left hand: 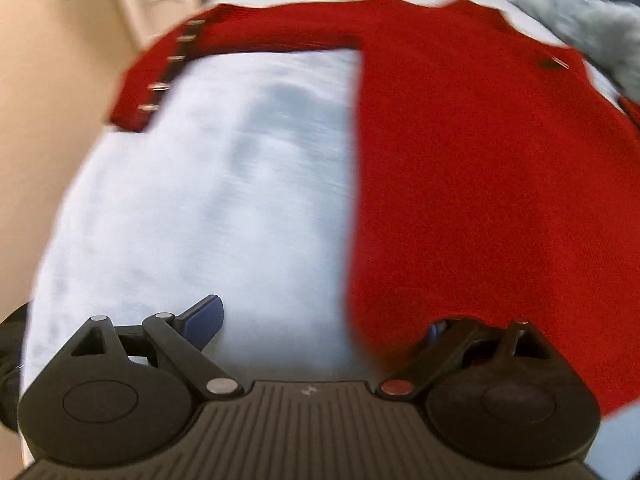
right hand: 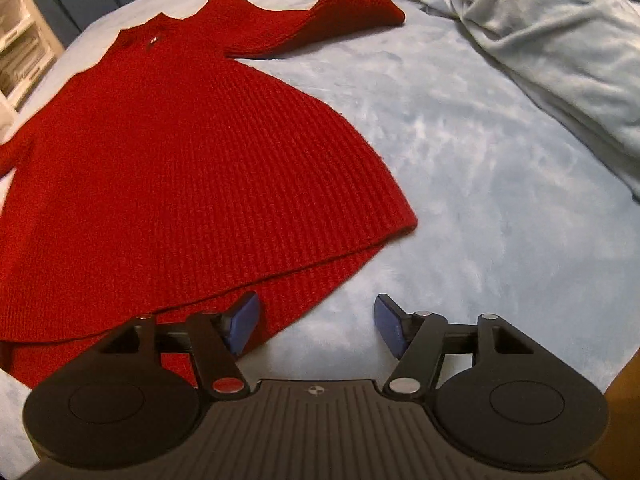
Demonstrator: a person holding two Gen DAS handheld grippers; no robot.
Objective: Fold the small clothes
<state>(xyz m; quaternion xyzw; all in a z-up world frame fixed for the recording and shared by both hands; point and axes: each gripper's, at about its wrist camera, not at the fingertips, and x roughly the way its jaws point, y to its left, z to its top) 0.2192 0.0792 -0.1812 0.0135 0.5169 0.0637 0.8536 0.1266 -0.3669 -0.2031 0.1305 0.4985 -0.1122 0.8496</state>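
R gripper (right hand: 316,324): jaws apart, nothing between, left pad over hem of red knit sweater (right hand: 180,160). L gripper (left hand: 320,328): jaws wide, w/ right pad hidden under the hem. We see it spread flat on pale-blue bedspread (right hand: 460,160), grey blanket (right hand: 560,60) nearby.

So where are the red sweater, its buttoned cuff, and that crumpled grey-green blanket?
red sweater (right hand: 192,168): right wrist view, middle of the knitted body.
buttoned cuff (left hand: 160,80): left wrist view, end of the outstretched sleeve.
grey-green blanket (right hand: 552,48): right wrist view, a fold of the heap.
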